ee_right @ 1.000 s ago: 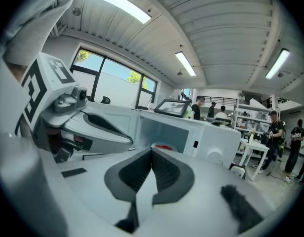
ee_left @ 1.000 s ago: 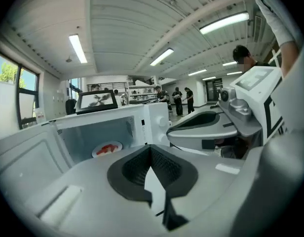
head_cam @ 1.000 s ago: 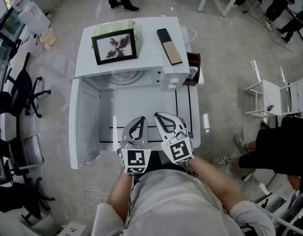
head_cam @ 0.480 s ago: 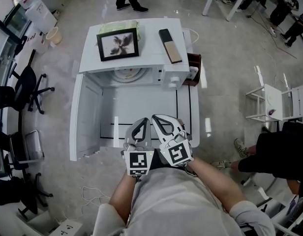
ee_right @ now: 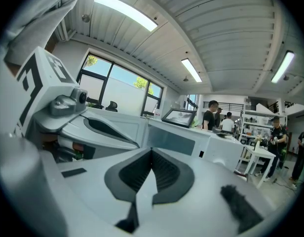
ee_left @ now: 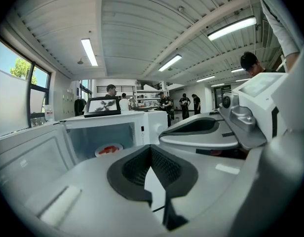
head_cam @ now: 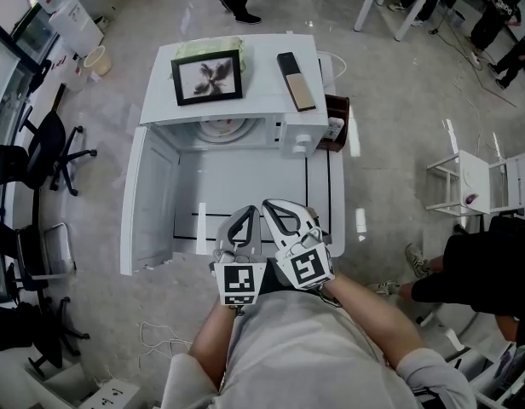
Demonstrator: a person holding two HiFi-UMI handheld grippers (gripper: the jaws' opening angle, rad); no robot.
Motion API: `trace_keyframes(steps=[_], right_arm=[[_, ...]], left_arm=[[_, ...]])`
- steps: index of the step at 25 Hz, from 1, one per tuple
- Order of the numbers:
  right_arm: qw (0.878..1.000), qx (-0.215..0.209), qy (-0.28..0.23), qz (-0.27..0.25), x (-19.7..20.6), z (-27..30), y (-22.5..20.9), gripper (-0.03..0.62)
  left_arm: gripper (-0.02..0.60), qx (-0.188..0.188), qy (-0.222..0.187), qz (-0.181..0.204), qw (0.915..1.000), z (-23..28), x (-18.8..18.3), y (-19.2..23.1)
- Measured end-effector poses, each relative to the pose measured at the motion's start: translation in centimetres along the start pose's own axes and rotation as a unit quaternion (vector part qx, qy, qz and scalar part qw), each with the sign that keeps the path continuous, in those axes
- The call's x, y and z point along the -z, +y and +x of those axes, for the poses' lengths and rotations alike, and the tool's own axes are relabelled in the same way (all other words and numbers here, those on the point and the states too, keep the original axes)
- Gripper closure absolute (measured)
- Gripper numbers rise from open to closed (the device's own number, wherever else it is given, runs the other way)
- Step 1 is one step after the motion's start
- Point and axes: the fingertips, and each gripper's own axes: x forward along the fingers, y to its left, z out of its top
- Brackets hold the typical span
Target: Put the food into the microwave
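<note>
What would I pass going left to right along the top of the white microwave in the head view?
First the black-framed picture → flat black-and-tan bar → dark brown box, just past the right edge of the white microwave.

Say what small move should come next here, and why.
Probably move the left tool toward the open door to push it shut: the plate of food already sits inside the microwave, and both it and the right tool are shut and empty.
</note>
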Motion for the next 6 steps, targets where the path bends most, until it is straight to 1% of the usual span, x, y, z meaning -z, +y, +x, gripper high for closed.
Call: trace_keyframes(steps=[6], right_arm=[[1.0, 0.003, -0.004, 0.0, -0.4, 0.0, -0.2, 0.585]], left_arm=[[0.574, 0.004, -0.005, 0.0, 1.0, -0.08, -0.41, -0.34]])
